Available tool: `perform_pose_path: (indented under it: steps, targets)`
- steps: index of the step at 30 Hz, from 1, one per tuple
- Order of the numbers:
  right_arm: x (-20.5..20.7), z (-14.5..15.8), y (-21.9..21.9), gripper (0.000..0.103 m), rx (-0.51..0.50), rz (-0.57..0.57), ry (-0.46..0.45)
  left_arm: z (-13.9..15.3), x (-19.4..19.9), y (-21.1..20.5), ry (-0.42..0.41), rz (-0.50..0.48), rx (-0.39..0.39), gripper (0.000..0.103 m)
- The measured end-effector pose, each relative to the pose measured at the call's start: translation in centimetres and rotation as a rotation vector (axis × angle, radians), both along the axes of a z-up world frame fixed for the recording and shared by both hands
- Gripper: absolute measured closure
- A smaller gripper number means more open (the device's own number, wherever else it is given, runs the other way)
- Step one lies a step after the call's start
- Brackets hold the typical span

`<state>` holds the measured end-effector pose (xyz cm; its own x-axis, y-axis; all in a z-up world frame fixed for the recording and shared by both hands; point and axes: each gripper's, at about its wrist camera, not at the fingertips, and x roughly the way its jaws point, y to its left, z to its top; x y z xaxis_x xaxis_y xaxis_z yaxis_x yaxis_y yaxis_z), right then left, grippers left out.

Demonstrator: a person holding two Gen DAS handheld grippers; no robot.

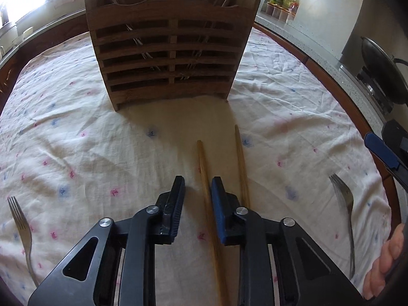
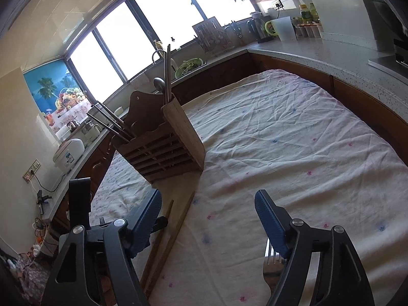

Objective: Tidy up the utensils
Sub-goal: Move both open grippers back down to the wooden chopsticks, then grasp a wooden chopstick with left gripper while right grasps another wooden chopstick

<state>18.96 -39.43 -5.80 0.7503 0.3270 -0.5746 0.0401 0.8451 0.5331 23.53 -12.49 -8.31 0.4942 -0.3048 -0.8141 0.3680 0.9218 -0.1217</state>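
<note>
The left wrist view alone shows a fork (image 1: 21, 232) lying at the far left of the cloth-covered table (image 1: 76, 153) and the slatted front of the wooden utensil holder (image 1: 168, 51) head on. The right wrist view alone shows the window (image 2: 142, 30) and kitchen counter (image 2: 318, 51) behind the holder, with metal utensils (image 2: 167, 74) standing in its compartments.

Two wooden chopsticks (image 1: 207, 204) lie side by side on the cloth in front of the holder. The left gripper (image 1: 197, 191) has its fingers narrowed around the left chopstick, which runs between them close against the blue finger (image 1: 219, 204); a gap remains at the other finger, so it is not pinched. The second chopstick lies just outside that blue finger.

The right gripper (image 2: 207, 219) holds its fingers spread wide above the cloth. A second fork (image 2: 271, 265) lies below, tines just beside its right finger (image 2: 272, 224), apart from both fingers.
</note>
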Motion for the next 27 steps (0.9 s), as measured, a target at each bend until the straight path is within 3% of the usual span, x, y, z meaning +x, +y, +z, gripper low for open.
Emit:
perform_pose_path:
  steps: [2,4,11,16,21,24,25,27]
  targets:
    - [0.5,-0.3,0.6,0.029,-0.004,0.018,0.013,-0.1,-0.5,0.7,0.002,-0.001,0.005,0.090]
    - [1.2,-0.8,1.5,0.036,-0.014,0.044,0.030,-0.1,-1.3,2.0,0.004,-0.001,0.002,0.093]
    - [4.7,-3.2,6.0,0.053,-0.104,0.169,0.122,0.0,-2.3,7.7,0.063,0.082,-0.067,0.093]
    - [7.7,-5.4,8.3,0.065,-0.184,0.212,0.211,-0.1,-1.1,8.3,0.087,0.104,-0.090,0.092]
    - [9.0,-5.5,10.1,0.069,-0.303,0.235,0.214,-0.1,-0.6,6.7,0.063,0.089,-0.055,0.092]
    - [8.8,-5.5,11.5,0.082,-0.407,0.258,0.203,-0.1,-0.9,5.7,0.022,0.064,0.002,0.092]
    - [8.7,-5.4,11.7,0.089,-0.414,0.268,0.198,-0.2,-1.0,5.4,0.008,0.056,0.019,0.093]
    - [8.5,-5.4,11.7,0.092,-0.415,0.277,0.196,-0.2,-1.1,5.2,-0.004,0.047,0.032,0.093]
